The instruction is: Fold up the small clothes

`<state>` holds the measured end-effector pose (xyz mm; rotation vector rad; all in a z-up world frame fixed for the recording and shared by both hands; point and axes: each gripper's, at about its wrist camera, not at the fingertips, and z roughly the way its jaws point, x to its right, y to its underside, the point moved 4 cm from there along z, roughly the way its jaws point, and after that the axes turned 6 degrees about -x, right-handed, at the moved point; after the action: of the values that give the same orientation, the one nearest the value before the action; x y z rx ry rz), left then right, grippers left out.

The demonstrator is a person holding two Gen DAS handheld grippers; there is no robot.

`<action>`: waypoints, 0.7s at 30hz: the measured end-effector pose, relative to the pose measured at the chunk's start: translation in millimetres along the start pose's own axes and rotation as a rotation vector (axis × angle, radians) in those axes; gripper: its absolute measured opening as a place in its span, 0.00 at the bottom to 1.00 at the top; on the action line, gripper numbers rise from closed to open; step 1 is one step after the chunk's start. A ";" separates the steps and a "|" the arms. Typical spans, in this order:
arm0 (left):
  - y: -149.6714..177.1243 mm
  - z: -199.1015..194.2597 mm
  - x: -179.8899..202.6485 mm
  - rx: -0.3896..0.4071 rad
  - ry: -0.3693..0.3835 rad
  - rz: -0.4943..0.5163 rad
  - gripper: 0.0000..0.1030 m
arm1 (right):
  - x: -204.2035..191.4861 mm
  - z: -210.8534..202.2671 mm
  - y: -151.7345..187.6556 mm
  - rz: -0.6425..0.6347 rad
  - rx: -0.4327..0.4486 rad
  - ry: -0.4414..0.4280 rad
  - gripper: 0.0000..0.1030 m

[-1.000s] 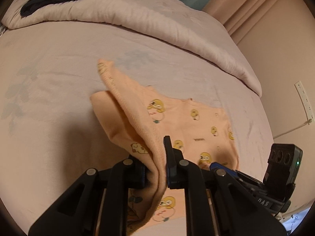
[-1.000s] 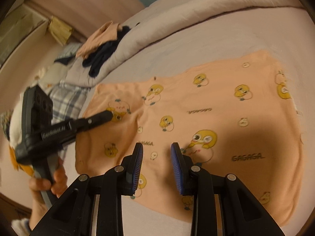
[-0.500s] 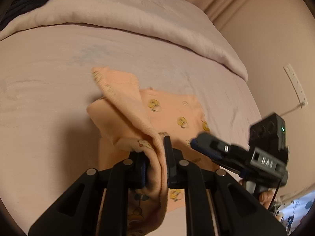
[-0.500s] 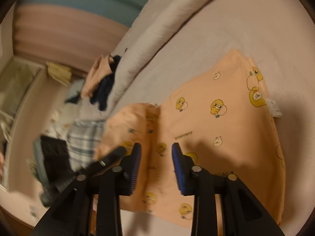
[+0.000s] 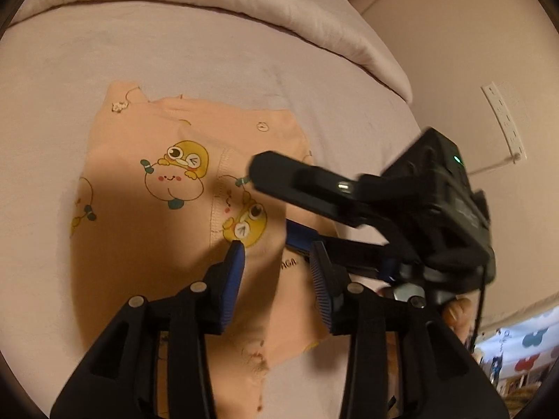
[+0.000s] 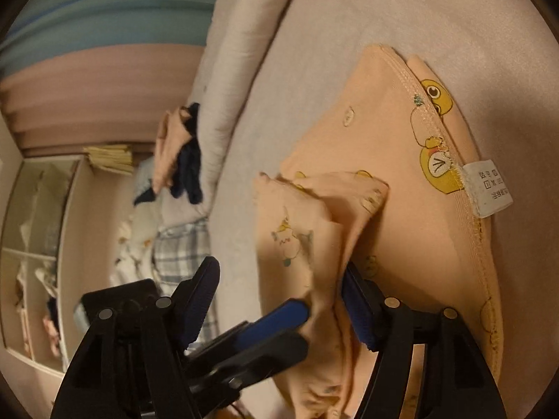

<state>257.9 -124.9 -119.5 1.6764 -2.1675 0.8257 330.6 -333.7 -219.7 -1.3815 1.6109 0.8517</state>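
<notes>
A peach garment [image 5: 153, 230] printed with yellow cartoon ducks lies on the pale bed sheet, one side folded over the rest. My left gripper [image 5: 277, 255] is open just above it, jaws apart and empty. The right gripper's fingers [image 5: 300, 181] cross the left wrist view from the right, over the garment's right part. In the right wrist view, my right gripper [image 6: 279, 276] is wide open around a raised fold of the garment [image 6: 307, 241]. A blue-padded finger of the left gripper [image 6: 276, 317] lies between its jaws. A white care label [image 6: 487, 188] sticks out of a seam.
A rolled pale duvet [image 5: 216, 3] lies along the far side of the bed. A pile of dark and peach clothes [image 6: 181, 157] and a plaid cloth [image 6: 181, 251] sit at the bed's left end. A wall socket with a cable [image 5: 506, 122] is on the right.
My left gripper has opened and let go of the garment edge, which now lies folded over. The right gripper has moved in close beside the left and opened wider around the raised fold.
</notes>
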 end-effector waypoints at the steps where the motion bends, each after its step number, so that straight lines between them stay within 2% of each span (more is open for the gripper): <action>1: 1.8 -4.2 0.7 0.007 -0.004 0.011 0.37 | -2.0 1.9 1.1 -0.010 -0.007 0.018 0.67; 4: 12.2 -21.9 -4.0 0.029 -0.007 0.031 0.39 | -5.2 6.5 2.2 -0.053 -0.024 0.074 0.67; 6: 22.7 -33.8 -14.5 0.056 -0.039 0.026 0.43 | -7.6 12.9 2.7 -0.093 -0.034 0.135 0.66; 7: 28.8 -39.5 -22.2 0.070 -0.066 0.018 0.45 | -8.7 15.1 2.8 -0.114 -0.032 0.171 0.63; 9: 42.2 -49.7 -40.4 0.087 -0.109 -0.012 0.45 | -8.8 17.2 1.3 -0.151 -0.012 0.253 0.52; 11: 53.1 -55.9 -54.6 0.097 -0.125 -0.050 0.45 | -8.6 17.9 -1.0 -0.180 0.021 0.312 0.31; 12: 59.2 -59.3 -62.6 0.110 -0.131 -0.070 0.45 | -8.4 18.0 -1.6 -0.196 0.038 0.338 0.25; 13: 64.3 -62.2 -68.3 0.120 -0.136 -0.085 0.45 | -8.3 17.9 -2.0 -0.209 0.048 0.356 0.14; 14: 69.3 -64.8 -73.4 0.128 -0.138 -0.100 0.45 | -9.4 16.6 -2.3 -0.230 0.062 0.379 0.09; 17: 80.9 -72.9 -87.7 0.146 -0.127 -0.128 0.45 | -25.3 7.3 -6.0 -0.305 0.092 0.422 0.08; 21: 85.9 -72.6 -86.3 0.152 -0.113 -0.127 0.45 | -52.8 -18.7 -21.8 -0.400 0.157 0.521 0.08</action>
<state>192.4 0.2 -131.2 1.9562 -2.0896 0.9007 351.8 -331.5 -163.6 -1.8233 1.6402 0.1259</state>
